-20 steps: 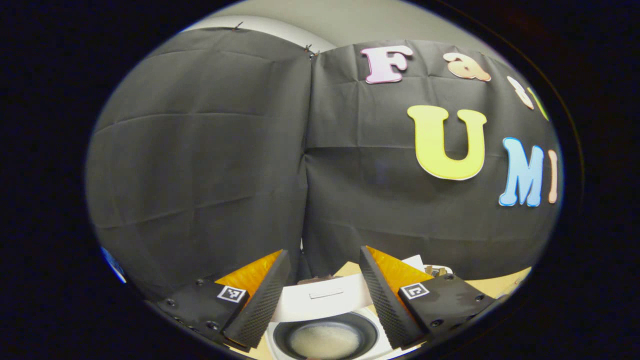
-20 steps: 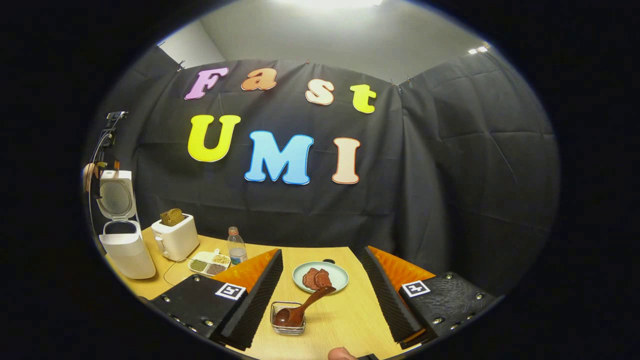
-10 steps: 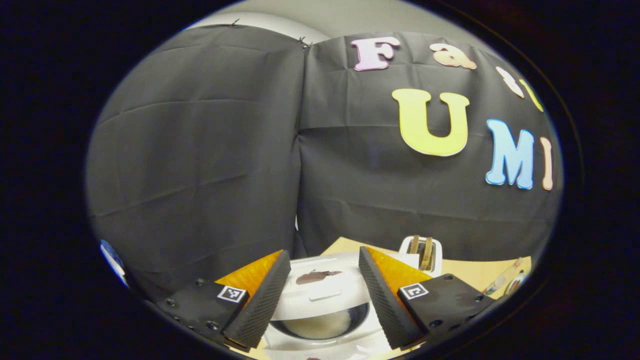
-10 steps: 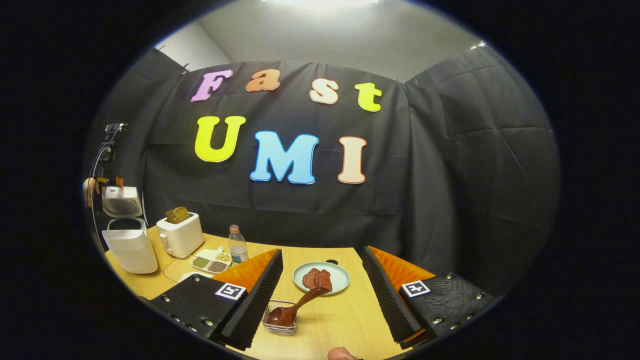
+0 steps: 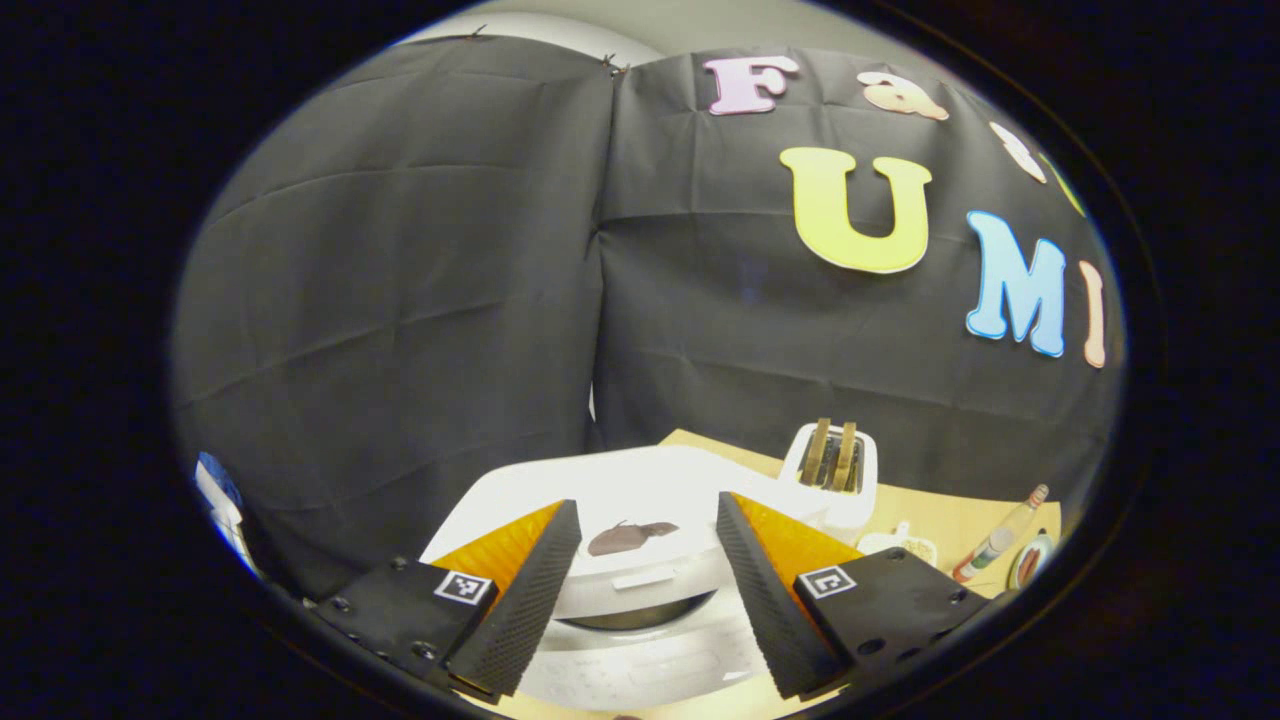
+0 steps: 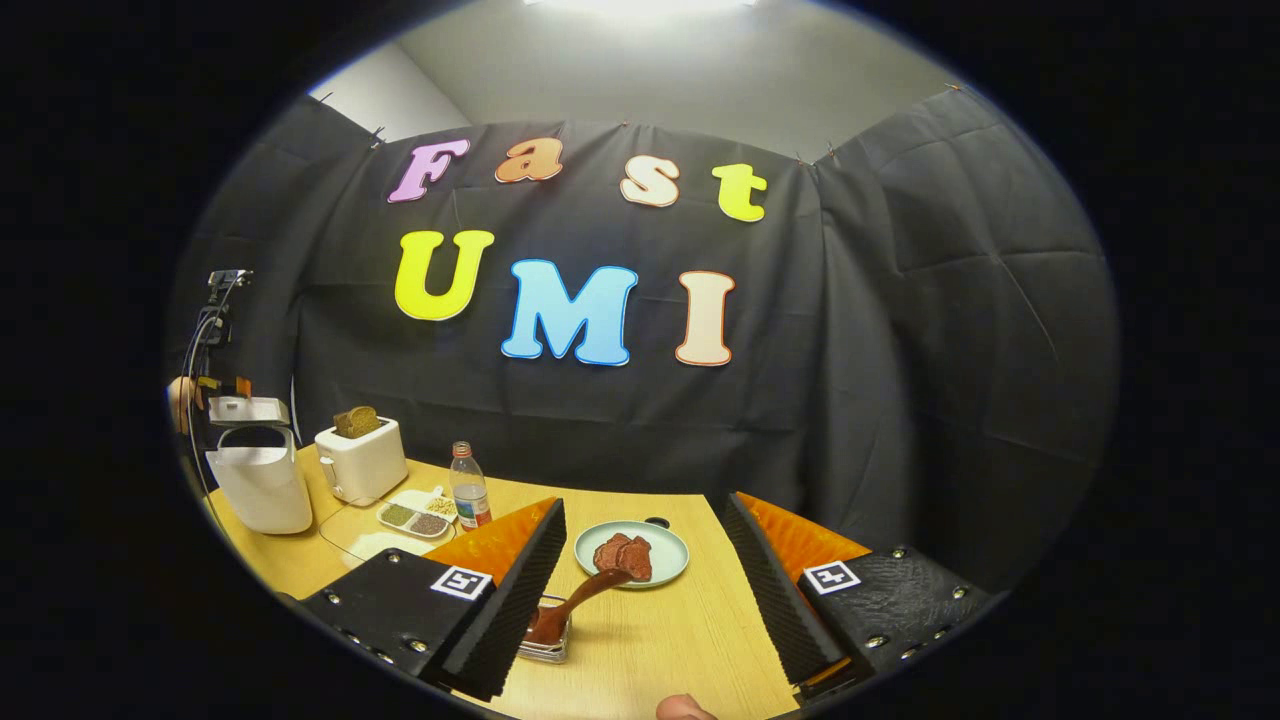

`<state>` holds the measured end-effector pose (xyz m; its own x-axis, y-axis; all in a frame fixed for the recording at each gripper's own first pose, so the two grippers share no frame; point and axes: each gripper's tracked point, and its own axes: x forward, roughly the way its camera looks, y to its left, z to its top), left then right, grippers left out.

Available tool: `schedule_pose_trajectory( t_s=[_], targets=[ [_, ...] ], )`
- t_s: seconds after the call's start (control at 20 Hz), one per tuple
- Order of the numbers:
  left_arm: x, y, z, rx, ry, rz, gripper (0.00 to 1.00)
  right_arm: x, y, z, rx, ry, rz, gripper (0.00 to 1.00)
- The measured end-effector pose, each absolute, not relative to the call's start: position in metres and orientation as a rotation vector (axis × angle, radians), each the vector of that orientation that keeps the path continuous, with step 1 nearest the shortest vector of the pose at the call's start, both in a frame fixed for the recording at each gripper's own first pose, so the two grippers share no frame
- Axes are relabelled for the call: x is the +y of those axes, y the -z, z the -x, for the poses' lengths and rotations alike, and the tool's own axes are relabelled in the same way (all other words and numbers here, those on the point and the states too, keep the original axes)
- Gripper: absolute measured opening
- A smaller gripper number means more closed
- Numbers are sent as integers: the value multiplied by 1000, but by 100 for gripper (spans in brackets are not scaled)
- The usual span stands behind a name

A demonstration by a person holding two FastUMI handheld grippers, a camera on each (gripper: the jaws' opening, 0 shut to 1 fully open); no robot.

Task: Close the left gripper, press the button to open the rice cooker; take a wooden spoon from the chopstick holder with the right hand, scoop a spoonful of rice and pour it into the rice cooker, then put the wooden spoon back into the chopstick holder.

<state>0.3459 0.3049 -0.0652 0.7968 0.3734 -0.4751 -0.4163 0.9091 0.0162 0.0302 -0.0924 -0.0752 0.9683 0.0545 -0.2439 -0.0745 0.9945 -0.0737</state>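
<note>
Left gripper view. Left gripper (image 5: 640, 590): jaws spread apart, nothing between the fingers. Rice cooker (image 5: 640, 600) sits directly ahead of and below the fingers, filling the gap between them; its lid (image 5: 620, 500) is lowered almost flat over the body, with a dark slit left under the front edge. A dark smudge on the lid top lies between the fingertips. Ahead and to the right of the fingers: toaster (image 5: 835, 475) seen from above with two slices in its slots, then a small dish and a bottle (image 5: 995, 545) lying toward the far right edge, all on the wooden table (image 5: 950, 515).

Right gripper view. Far left and well ahead of the right gripper (image 6: 645, 600): rice cooker (image 6: 262, 480) seen from the side, lid (image 6: 248, 408) level just above the body with a gap showing. This view gives the gap's side profile; the other gives the lid's top. Next rightward: toaster (image 6: 362, 460), divided tray of grains (image 6: 415, 518), bottle (image 6: 468, 488) upright. Right gripper jaws wide apart, empty. Just inside its left finger: chopstick holder (image 6: 545, 640), a small wire basket, with the wooden spoon (image 6: 580, 600) in it, bowl down, handle slanting up to the right. Beyond the handle tip, between the fingers: plate (image 6: 665, 555) with dark red slices. A fingertip (image 6: 685, 708) shows at the bottom edge.
</note>
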Motion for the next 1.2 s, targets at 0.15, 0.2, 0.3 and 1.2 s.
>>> schedule_pose_trajectory(
  t_s=[0.15, 0.2, 0.3, 1.2],
  targets=[
    [299, 83, -346, 522, -425, 83, 96, -100, 80, -26, 257, -59, 80, 98],
    [298, 89, -344, 532, -427, 84, 92, -102, 83, -25, 265, -59, 71, 98],
    [297, 100, -338, 553, -431, 78, 92, -105, 83, -23, 269, -52, 66, 98],
    [287, 113, -329, 531, -380, 104, 99, -99, 80, -13, 243, -81, 54, 93]
  ],
)
